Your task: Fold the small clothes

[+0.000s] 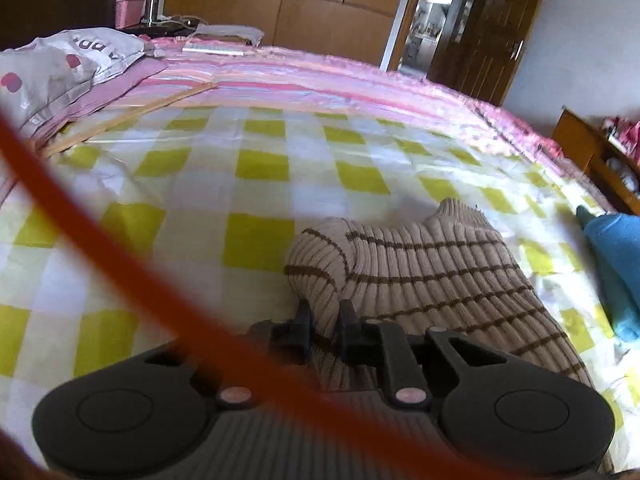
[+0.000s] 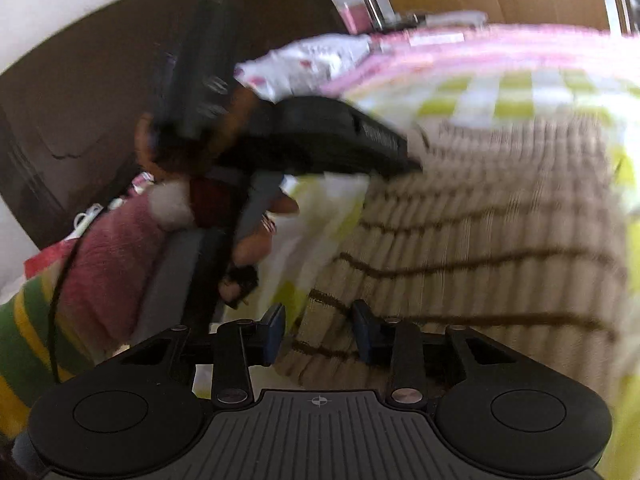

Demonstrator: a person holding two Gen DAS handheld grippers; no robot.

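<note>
Bedroom setting: wooden wardrobe [image 1: 280, 0] along the far wall, dark open door [image 1: 488, 28] to its right. Bed covered by a pink striped quilt [image 1: 320, 76] at the far side and a yellow-and-white checked sheet [image 1: 200, 184] across the near part. Grey pillow [image 1: 48, 76] with red spots at the far left corner of the bed. Beige ribbed sweater [image 1: 432, 276] with thin brown stripes lies on the checked sheet, near edge toward both cameras, one part folded over at its left side. Blue cloth [image 1: 612, 264] sits just right of the sweater, touching the sheet. Blurred orange cable [image 1: 120, 240] crosses the left wrist view diagonally. Left gripper [image 1: 325, 328] narrow, its two fingers pinching a bunched fold of the sweater's near left edge. Right wrist view is motion-blurred: right gripper [image 2: 318, 332] partly closed, sweater hem between its blue-padded fingers [image 2: 362, 332]; contact on both pads looks likely, grip on the cloth. Same view shows the left gripper's black body over the sweater's left edge, held by a hand [image 2: 256, 236] in a pink fuzzy sleeve [image 2: 108, 264].
</note>
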